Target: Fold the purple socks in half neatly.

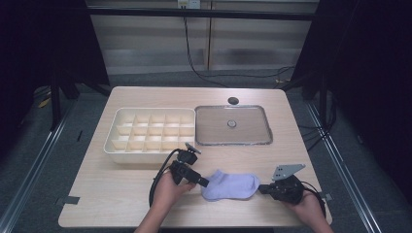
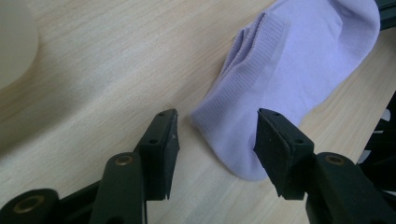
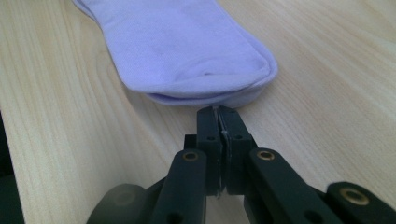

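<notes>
A lavender sock (image 1: pixel 231 185) lies flat on the wooden table (image 1: pixel 111 204) near its front edge. My left gripper (image 1: pixel 204 182) is at the sock's left end, open; in the left gripper view the ribbed cuff of the sock (image 2: pixel 280 60) lies between its spread jaws, left gripper (image 2: pixel 217 122), low over the table. My right gripper (image 1: pixel 263 188) is at the sock's right end, shut; in the right gripper view its tips, right gripper (image 3: pixel 218 112), meet just at the toe edge of the sock (image 3: pixel 187 46), with no fabric seen between them.
A white box with several small compartments (image 1: pixel 112 141) stands behind the left gripper; its blurred corner (image 2: pixel 11 42) shows in the left gripper view. Right of it is a shallow metal tray (image 1: pixel 252 133) with a small round object (image 1: pixel 231 123). A dark round hole (image 1: pixel 233 100) sits behind the tray.
</notes>
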`<state>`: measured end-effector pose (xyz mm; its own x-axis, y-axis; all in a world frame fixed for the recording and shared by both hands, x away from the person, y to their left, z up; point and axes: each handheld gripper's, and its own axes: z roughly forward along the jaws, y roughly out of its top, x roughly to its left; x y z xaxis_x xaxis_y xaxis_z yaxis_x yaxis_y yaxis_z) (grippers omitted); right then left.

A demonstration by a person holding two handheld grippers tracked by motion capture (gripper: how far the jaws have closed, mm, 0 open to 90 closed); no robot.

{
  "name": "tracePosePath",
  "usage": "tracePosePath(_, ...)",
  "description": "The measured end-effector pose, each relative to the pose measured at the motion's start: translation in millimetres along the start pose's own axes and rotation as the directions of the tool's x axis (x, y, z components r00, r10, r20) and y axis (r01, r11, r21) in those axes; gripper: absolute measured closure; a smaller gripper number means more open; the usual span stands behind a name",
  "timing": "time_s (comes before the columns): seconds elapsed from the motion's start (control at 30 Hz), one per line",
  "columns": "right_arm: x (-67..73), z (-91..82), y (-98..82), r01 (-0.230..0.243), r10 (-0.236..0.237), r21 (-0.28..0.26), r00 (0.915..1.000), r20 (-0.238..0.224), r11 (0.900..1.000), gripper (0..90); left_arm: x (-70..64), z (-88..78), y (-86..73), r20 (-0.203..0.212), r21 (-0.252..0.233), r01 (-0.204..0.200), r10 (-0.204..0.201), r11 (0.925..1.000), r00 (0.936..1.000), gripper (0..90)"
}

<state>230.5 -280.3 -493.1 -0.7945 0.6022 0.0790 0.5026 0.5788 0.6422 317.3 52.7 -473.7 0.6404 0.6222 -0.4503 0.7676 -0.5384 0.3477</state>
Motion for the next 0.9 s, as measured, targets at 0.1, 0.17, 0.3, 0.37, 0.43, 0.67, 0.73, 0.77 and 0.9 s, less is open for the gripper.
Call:
tracePosePath(0.1,-0.5,0.5,-0.4,-0.008,0.008,-0.008,0.9999,-0.009,1.000,87.9,-2.5,2.6,4.1,0.010,0.010,0.002,-0.002,0.9999,1.0000,51.4)
tracePosePath(0.17,-0.6,0.3,-0.5,-0.009,0.009,-0.007,0.9999,-0.008,1.000,87.8,-4.9,5.9,6.7,0.011,0.006,0.007,-0.007,1.0000,0.9999,52.9)
tracePosePath(0.3,-0.8,0.1,-0.8,-0.007,0.007,-0.006,1.0000,-0.005,1.000,87.8,-3.8,7.6,7.3,0.007,0.020,0.022,-0.023,0.9995,0.9997,55.3)
tracePosePath(0.37,-0.7,0.1,-0.7,-0.007,0.007,-0.006,1.0000,-0.004,1.000,87.8,-3.3,8.9,6.4,0.006,0.026,0.032,-0.032,0.9992,0.9995,56.5)
tracePosePath(0.43,-0.5,0.2,-0.7,-0.005,0.005,-0.007,1.0000,-0.002,1.000,87.7,-3.2,6.7,5.3,-0.004,0.023,0.035,-0.035,0.9991,0.9994,56.6)
tracePosePath(0.67,-0.4,0.4,-0.6,-0.009,0.009,-0.009,1.0000,-0.002,1.000,87.8,0.1,4.3,0.7,0.002,0.037,0.060,-0.060,0.9975,0.9982,57.4)
tracePosePath(0.73,-0.8,0.6,-0.7,-0.009,0.009,-0.009,1.0000,-0.004,1.000,87.8,-0.8,6.5,-0.6,0.018,0.034,0.066,-0.067,0.9972,0.9976,61.0)
tracePosePath(0.77,-0.6,0.6,-0.5,-0.009,0.009,-0.008,1.0000,-0.004,1.000,87.9,-1.2,7.3,-0.6,0.019,0.024,0.071,-0.071,0.9972,0.9973,62.5)
tracePosePath(0.9,-0.1,0.7,-0.5,-0.005,0.005,-0.008,1.0000,0.000,1.000,87.9,0.0,8.2,1.0,0.021,0.037,0.054,-0.055,0.9979,0.9982,67.7)
